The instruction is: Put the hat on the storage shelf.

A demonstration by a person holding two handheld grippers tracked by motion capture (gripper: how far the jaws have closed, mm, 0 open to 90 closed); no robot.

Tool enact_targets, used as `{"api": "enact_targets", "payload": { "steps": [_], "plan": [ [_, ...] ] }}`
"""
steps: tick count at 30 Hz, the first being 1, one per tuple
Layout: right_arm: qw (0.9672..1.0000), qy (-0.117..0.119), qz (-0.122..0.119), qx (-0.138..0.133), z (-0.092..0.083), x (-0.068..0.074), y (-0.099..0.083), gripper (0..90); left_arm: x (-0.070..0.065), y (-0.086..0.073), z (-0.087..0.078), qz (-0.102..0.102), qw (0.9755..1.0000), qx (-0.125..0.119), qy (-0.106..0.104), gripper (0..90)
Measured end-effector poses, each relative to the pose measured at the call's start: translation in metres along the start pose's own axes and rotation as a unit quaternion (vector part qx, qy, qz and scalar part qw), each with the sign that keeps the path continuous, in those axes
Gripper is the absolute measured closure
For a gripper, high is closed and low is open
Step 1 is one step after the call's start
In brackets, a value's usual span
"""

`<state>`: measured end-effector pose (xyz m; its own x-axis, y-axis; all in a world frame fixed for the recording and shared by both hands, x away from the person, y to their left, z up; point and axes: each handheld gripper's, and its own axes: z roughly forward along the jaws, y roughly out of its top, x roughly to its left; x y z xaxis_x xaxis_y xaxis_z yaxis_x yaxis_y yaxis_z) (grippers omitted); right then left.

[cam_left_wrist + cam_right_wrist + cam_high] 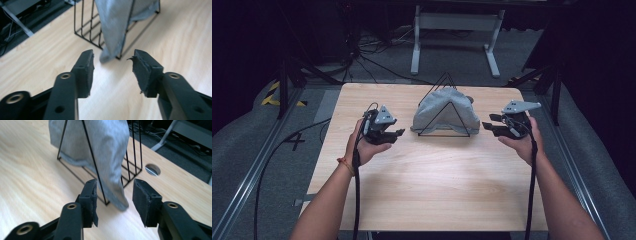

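A: So how will the cloth handle?

B: Soft, light and limp, I'd judge. It hangs over the wire rack at the far middle of the tabletop, and will sag wherever it's unsupported. I'd pinch the low corners that droop past the rack's ends.

A: And the hands?

B: Left of the rack, the left hand-held gripper lies level, pointing at the rack, jaws partway apart and empty. Right of the rack, the right hand-held gripper mirrors it, also parted, holding nothing.
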<state>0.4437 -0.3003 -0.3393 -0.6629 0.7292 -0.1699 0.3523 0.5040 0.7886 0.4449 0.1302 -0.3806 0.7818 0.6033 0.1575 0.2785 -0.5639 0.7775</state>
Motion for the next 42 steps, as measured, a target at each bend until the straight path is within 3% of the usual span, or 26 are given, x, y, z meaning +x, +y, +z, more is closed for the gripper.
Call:
{"api": "enact_targets", "payload": {
  "steps": [4, 6, 9, 13, 15, 17, 19, 24, 28, 32, 34, 38, 41, 42],
  "plan": [
    [1.0, -0.004, -0.002, 0.008, -0.014, 0.003, -0.017, 51.3, -0.003, -0.014, -0.009, 0.004, 0.9999, 0.011, 0.008, 43.1],
    [0.9998, -0.004, -0.002, 0.017, -0.021, 0.004, -0.026, 50.4, -0.003, -0.029, -0.015, -0.002, 0.9995, 0.03, 0.01, 40.8],
    [0.9995, -0.009, -0.011, 0.028, -0.03, 0.008, -0.043, 48.1, -0.005, -0.038, -0.019, 0.004, 0.9989, 0.045, 0.01, 38.2],
    [0.9986, -0.016, -0.025, 0.043, -0.042, 0.013, -0.067, 46.2, -0.014, -0.065, -0.028, 0.004, 0.9976, 0.069, 0.009, 32.2],
    [0.9987, -0.021, -0.021, 0.042, -0.047, 0.014, -0.079, 46.1, -0.017, -0.071, -0.028, 0.005, 0.9971, 0.075, 0.01, 25.6],
    [0.9985, -0.024, -0.022, 0.044, -0.049, 0.015, -0.085, 45.4, -0.022, -0.081, -0.031, 0.009, 0.9965, 0.082, 0.009, 25.6],
    [0.9987, -0.024, -0.007, 0.045, -0.055, 0.018, -0.104, 43.3, -0.027, -0.096, -0.036, 0.012, 0.9955, 0.093, 0.013, 24.7],
    [0.9975, -0.038, 0.004, 0.06, -0.057, 0.021, -0.129, 37.0, -0.029, -0.121, -0.038, -0.002, 0.9937, 0.112, 0.008, 21.2],
    [0.9951, -0.057, 0.03, 0.075, -0.055, 0.021, -0.149, 33.2, -0.029, -0.134, -0.044, -0.017, 0.9949, 0.099, -0.001, 20.8],
    [0.9946, -0.054, 0.053, 0.07, -0.056, 0.02, -0.162, 30.8, -0.029, -0.143, -0.046, -0.027, 0.9943, 0.103, -0.002, 19.8],
    [0.9931, -0.057, 0.064, 0.08, -0.053, 0.021, -0.174, 28.3, -0.028, -0.151, -0.047, -0.055, 0.9947, 0.084, -0.018, 19.1],
    [0.9916, -0.06, 0.087, 0.075, -0.051, 0.023, -0.188, 22.6, -0.025, -0.161, -0.046, -0.098, 0.9933, 0.057, -0.021, 14.7],
    [0.9898, -0.053, 0.119, 0.057, -0.053, 0.02, -0.196, 19.5, -0.024, -0.161, -0.047, -0.097, 0.9933, 0.061, -0.015, 13.7],
    [0.9898, -0.053, 0.119, 0.057, -0.053, 0.02, -0.196, 19.5, -0.024, -0.161, -0.047, -0.097, 0.9933, 0.061, -0.015, 13.0]
  ]
}}
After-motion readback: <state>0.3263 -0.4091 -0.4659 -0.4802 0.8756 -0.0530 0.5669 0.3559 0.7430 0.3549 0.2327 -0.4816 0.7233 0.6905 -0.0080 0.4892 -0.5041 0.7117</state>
